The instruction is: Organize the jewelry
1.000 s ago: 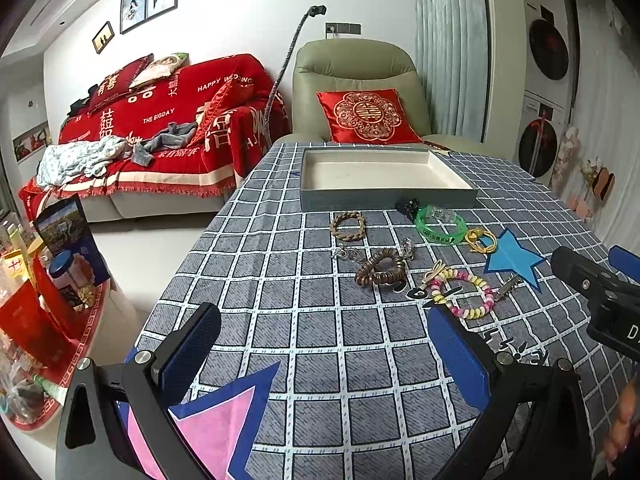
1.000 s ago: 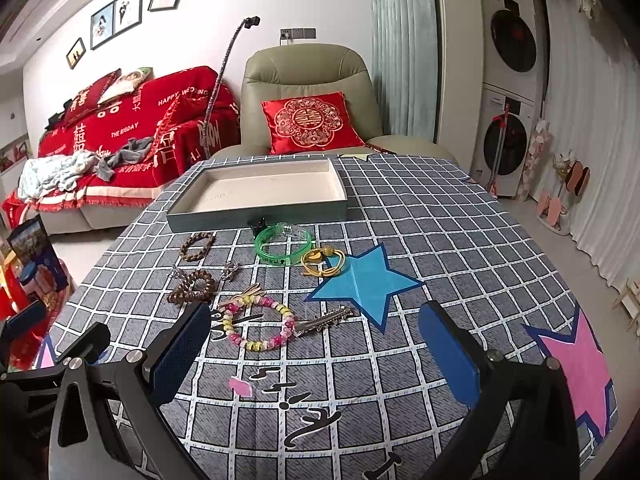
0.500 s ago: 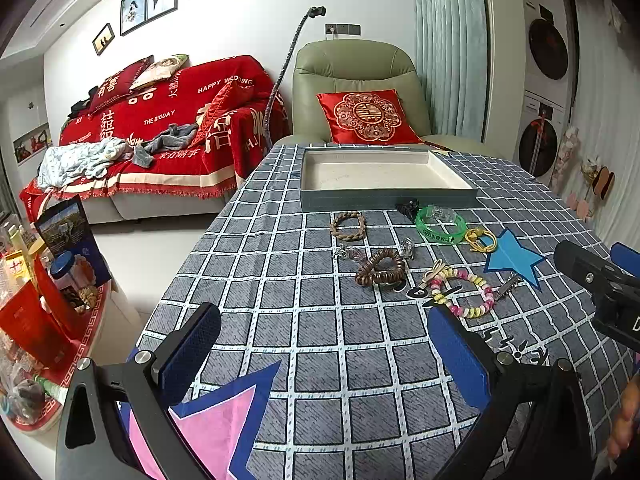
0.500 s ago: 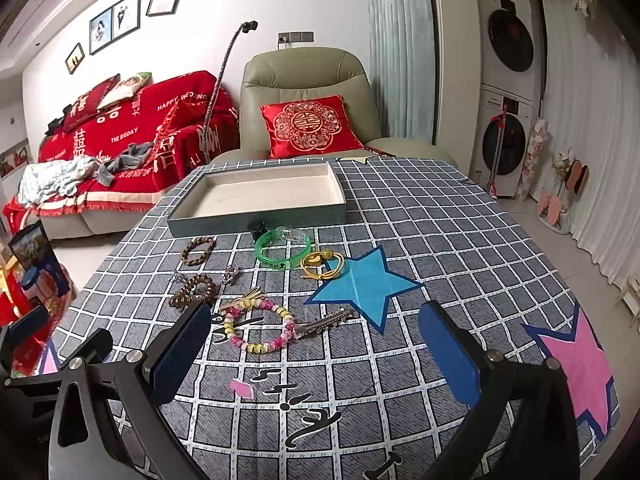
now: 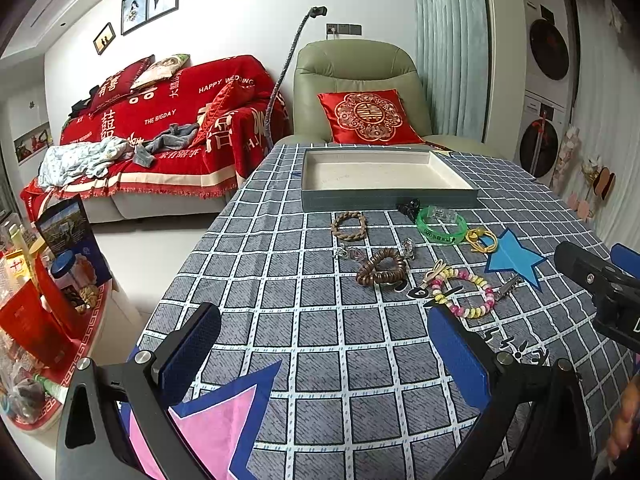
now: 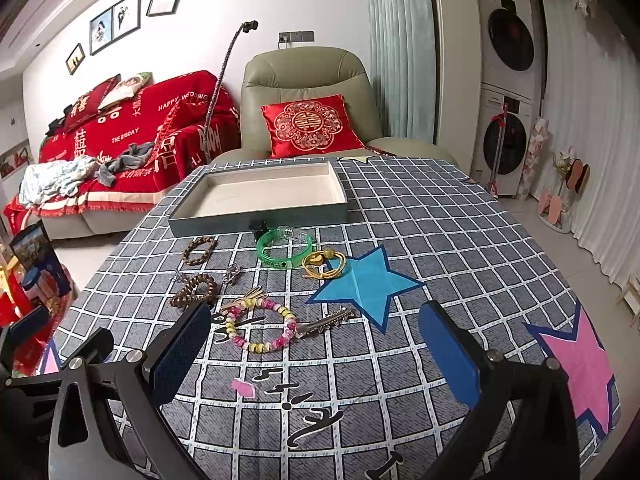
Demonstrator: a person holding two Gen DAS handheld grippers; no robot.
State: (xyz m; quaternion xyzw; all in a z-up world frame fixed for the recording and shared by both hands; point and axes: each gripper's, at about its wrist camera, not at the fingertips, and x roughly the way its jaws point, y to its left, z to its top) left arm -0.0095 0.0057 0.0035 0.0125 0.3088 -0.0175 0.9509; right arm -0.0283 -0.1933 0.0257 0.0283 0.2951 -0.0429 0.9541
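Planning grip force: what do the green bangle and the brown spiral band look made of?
Green bangle: looks like translucent glossy plastic or silicone, since light passes through it and it carries printed lettering. Brown spiral band: coiled like phone cord, probably stretchy plastic with a dull sheen.

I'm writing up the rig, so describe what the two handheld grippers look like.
Both match: the left gripper and right gripper have matte black angular frames with silver screws, and two flat rectangular fingers faced with textured blue pads. No cables or markings show.
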